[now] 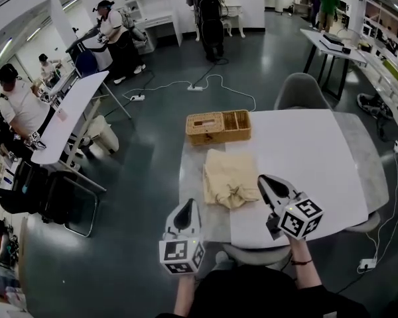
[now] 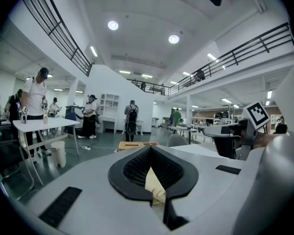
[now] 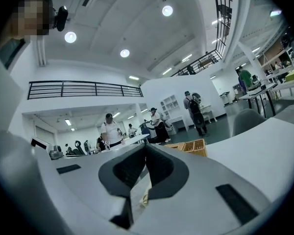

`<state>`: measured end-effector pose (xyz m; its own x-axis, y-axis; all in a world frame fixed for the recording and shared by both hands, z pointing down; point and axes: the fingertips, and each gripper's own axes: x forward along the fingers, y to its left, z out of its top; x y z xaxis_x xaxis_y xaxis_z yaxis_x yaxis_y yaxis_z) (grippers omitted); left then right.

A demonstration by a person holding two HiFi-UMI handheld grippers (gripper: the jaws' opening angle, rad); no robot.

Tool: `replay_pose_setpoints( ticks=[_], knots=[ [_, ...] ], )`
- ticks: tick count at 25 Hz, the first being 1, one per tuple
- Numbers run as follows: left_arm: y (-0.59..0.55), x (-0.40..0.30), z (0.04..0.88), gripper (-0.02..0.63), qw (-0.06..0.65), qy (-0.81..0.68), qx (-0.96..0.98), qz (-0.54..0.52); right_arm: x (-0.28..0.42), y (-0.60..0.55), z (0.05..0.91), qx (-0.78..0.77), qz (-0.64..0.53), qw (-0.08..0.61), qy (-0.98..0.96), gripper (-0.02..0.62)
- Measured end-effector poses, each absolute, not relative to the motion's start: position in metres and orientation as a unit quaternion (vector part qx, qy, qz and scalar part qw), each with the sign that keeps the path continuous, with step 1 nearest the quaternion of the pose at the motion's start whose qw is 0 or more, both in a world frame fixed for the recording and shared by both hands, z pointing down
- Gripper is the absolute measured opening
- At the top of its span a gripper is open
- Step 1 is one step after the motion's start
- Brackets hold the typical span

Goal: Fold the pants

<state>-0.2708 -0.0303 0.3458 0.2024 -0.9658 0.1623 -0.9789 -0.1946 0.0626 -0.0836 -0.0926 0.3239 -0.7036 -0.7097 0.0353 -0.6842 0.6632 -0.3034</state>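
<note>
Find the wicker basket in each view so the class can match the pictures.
Head view: wicker basket just above centre.
Left gripper view: wicker basket, a low strip above the jaws.
Right gripper view: wicker basket right of centre, beyond the jaws.
Shared landmark: person with a backpack behind it.

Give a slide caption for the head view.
Beige pants by a wicker basket on a table; both hand-held grippers near.

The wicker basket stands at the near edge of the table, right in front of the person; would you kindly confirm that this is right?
Not quite: the wicker basket stands at the far edge of the table, beyond the pale yellow pants, not at the near edge. The head view shows it.
</note>
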Motion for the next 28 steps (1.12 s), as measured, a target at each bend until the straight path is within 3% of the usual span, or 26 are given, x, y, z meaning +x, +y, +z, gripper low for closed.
replay_pose_setpoints(
  ticks=[16, 28],
  knots=[
    [-0.001, -0.267, 0.328, 0.008, 0.046, -0.637, 0.769, 0.028, -0.058, -0.069, 0.31, -0.4, -0.12, 0.061, 0.907, 0.014],
    [0.0, -0.266, 0.327, 0.008, 0.041, -0.64, 0.767, 0.03, -0.046, -0.071, 0.313, -0.418, -0.09, 0.037, 0.903, 0.014]
  ],
)
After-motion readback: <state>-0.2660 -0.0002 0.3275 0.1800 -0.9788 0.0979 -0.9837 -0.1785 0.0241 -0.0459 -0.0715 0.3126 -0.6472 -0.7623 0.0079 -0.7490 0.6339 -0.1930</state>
